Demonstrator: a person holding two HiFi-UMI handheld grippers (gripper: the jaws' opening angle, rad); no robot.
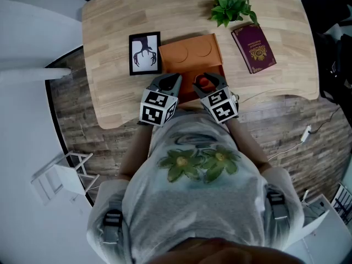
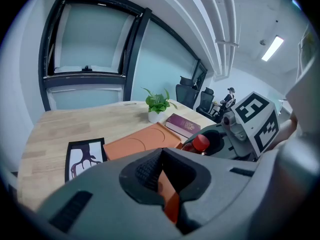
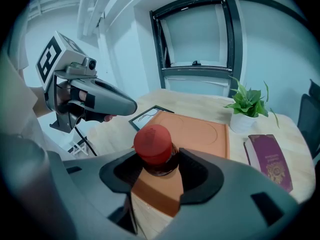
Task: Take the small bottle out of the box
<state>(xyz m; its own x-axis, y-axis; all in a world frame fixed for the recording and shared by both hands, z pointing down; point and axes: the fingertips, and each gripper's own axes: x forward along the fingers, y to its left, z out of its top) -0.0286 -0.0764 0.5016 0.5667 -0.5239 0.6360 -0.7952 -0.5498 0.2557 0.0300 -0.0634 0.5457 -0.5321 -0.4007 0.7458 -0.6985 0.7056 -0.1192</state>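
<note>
An orange box (image 1: 190,54) lies flat on the wooden table (image 1: 110,32), its near end toward me. The small bottle (image 3: 152,143), dark with a red cap, stands upright at that near end; my right gripper (image 3: 155,170) is shut on its body just below the cap. In the head view the red cap (image 1: 203,81) shows between the right gripper's (image 1: 208,81) fingers. My left gripper (image 1: 171,82) sits beside it on the left, shut on an orange edge of the box (image 2: 167,194). The left gripper view also catches the bottle (image 2: 200,143) inside the right gripper.
A black-framed picture (image 1: 144,53) lies left of the box. A maroon book (image 1: 253,48) lies to its right, and a potted plant (image 1: 231,5) stands behind it. The table's near edge is just under the grippers. A white frame (image 1: 60,172) stands on the floor at left.
</note>
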